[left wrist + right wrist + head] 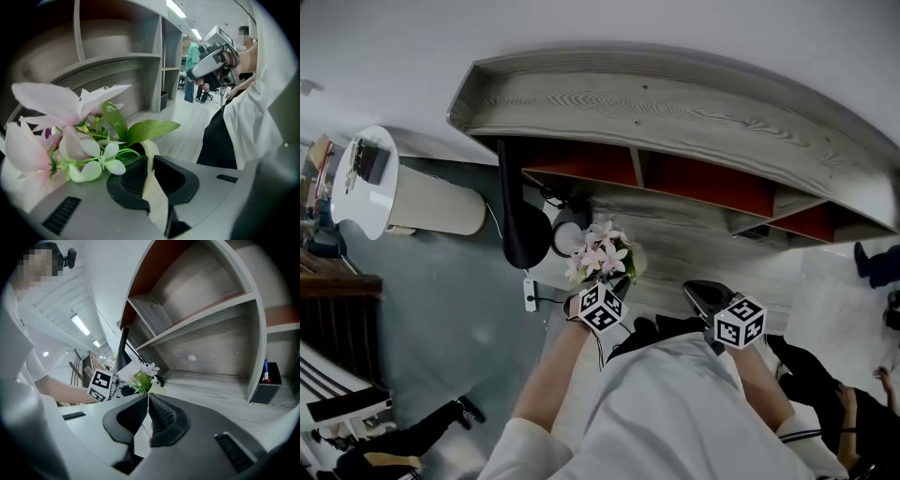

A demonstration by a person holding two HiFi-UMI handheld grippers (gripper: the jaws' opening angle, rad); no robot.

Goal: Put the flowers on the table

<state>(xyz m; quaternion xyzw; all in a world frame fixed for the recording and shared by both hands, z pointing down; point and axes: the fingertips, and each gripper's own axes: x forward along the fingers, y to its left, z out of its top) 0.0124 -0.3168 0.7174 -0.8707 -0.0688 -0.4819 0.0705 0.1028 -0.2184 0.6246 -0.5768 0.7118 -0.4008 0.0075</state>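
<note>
Head view: my left gripper holds the flowers over the table, and my right gripper is near beside it.
Left gripper view: jaws clenched on the flowers' cream stem.
Right gripper view: jaws pressed together with nothing between them, flowers ahead.

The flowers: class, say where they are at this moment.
The flowers are left of centre in the head view, clamped in the left hand-held gripper, near the wood-grain table's left end, below the red-backed shelves.
</note>
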